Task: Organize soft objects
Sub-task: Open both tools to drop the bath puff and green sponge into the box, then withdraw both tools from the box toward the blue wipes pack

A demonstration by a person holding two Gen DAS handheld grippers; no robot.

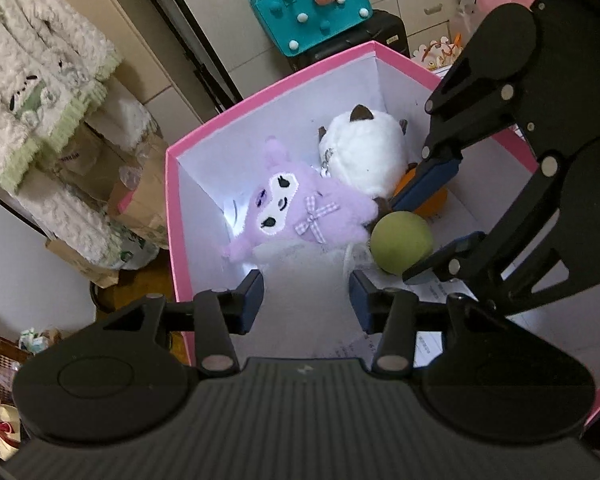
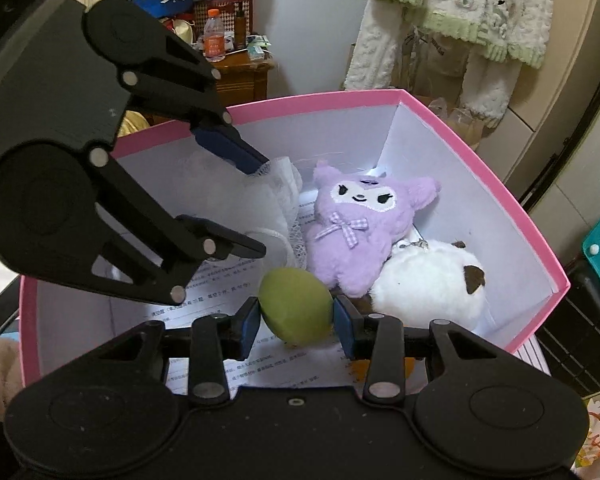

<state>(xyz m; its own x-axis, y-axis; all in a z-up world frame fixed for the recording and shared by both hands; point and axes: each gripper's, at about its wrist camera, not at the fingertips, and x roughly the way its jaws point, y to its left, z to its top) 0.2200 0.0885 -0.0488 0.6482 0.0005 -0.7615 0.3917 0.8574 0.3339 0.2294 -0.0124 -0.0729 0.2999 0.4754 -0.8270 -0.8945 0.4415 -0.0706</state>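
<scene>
1. The right gripper (image 2: 294,320), at the bottom centre of its own view, is holding a green ball (image 2: 296,306) between its two blue pads, one pad pressing on each side of it.
2. The ball is sitting low inside the pink box (image 2: 540,248), over printed paper (image 2: 224,280) lining the floor, just left of the purple plush (image 2: 360,224) and the white plush (image 2: 428,284).
3. In the left wrist view, the same ball (image 1: 401,242) is showing at centre right between the right gripper's fingers (image 1: 440,178).
4. The left gripper (image 1: 306,300), at the bottom centre of that view, is standing partly open with nothing between its pads.
5. In the right wrist view, its upper finger (image 2: 236,148) is lying over a white mesh cloth (image 2: 284,208) left of the purple plush; contact cannot be told.
</scene>
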